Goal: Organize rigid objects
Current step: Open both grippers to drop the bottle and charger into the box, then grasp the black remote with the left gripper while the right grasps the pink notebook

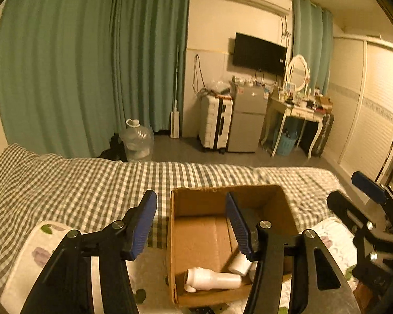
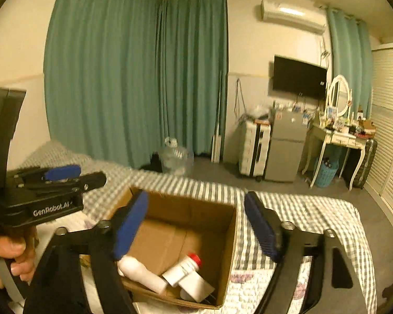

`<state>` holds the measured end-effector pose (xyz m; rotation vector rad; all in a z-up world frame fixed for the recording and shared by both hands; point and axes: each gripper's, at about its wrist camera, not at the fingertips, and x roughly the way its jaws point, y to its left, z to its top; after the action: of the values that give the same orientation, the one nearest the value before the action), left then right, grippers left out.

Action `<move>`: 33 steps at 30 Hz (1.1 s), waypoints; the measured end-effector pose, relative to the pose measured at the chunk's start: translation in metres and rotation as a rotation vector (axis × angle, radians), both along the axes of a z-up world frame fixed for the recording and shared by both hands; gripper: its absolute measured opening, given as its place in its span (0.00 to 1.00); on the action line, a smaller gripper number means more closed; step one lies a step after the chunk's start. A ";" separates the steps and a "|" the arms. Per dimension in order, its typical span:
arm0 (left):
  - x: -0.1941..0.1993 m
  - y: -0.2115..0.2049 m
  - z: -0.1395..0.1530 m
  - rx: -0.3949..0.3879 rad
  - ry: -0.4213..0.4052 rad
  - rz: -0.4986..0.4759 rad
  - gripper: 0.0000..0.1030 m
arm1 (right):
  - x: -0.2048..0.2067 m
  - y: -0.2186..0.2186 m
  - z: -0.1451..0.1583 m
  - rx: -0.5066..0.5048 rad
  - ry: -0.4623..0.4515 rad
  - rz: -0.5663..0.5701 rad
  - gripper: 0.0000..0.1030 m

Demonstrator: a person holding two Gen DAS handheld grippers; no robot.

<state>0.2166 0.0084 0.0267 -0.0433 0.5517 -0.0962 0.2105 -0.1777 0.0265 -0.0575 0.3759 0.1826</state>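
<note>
- The left claw (image 1: 191,225) is held open and empty above the checked bed (image 1: 73,183).
- A cardboard box (image 1: 196,198) is seen below and just ahead of both claws; white bottles (image 1: 213,280) are laid inside it.
- The right claw (image 2: 196,225) is likewise spread wide, nothing gripped, over the box's opening.

Teal curtains (image 1: 91,65), wall television (image 1: 259,53), grey floor (image 1: 186,151), warm light.
</note>
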 end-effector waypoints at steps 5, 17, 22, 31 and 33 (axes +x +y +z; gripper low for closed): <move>-0.040 0.003 0.029 -0.015 -0.092 0.000 0.58 | -0.032 0.002 0.036 0.017 -0.084 0.003 0.79; -0.108 -0.001 0.037 0.010 -0.213 0.005 0.61 | -0.113 -0.022 0.034 0.060 -0.143 -0.052 0.93; -0.132 0.007 0.035 -0.003 -0.240 0.026 0.61 | -0.133 -0.033 0.038 0.072 -0.149 -0.079 1.00; -0.126 0.035 -0.035 -0.049 -0.097 0.102 0.61 | -0.135 -0.034 -0.015 0.093 -0.026 -0.099 1.00; -0.118 0.037 -0.052 -0.061 -0.050 0.105 0.61 | -0.130 -0.030 -0.033 0.074 0.017 -0.104 1.00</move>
<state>0.0985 0.0455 -0.0257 -0.1286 0.4960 -0.0114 0.0807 -0.2075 -0.0067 0.0365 0.3882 0.0939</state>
